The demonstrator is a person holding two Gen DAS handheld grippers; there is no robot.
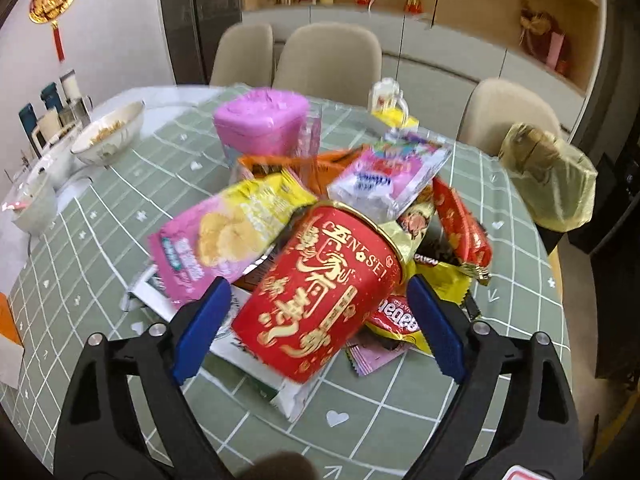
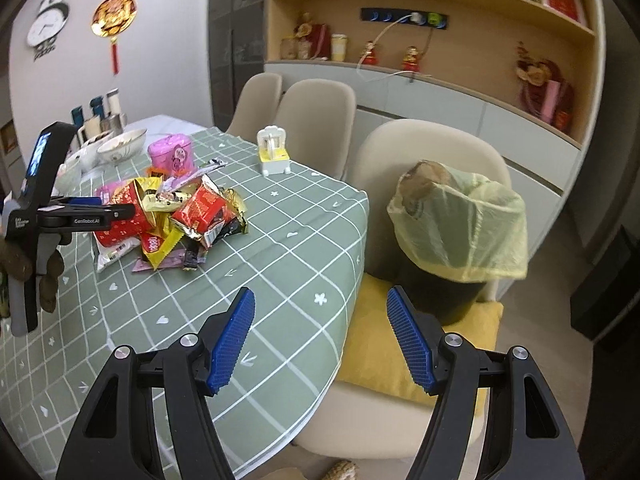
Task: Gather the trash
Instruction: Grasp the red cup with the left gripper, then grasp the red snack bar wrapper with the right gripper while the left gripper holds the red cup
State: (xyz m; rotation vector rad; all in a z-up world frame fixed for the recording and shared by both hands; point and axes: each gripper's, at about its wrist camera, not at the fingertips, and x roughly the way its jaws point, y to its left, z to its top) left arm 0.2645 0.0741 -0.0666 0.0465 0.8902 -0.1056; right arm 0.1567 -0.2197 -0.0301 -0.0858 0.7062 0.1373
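Green checked cloth covers the surface, with a red paper cup lying tilted on the wrapper pile mid-frame. Left gripper is spread wide around the cup, pads not clearly touching. Right gripper, lower centre, is spread too, holding nothing, bagged bin at right.

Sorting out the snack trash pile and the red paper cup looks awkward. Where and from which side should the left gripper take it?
Grip the red cup across its round wall, mid-body, from above. It lies tilted on the wrappers, gold rim pointing away, and already sits between the left gripper's open blue pads. Avoid the rim, which would probably crush.
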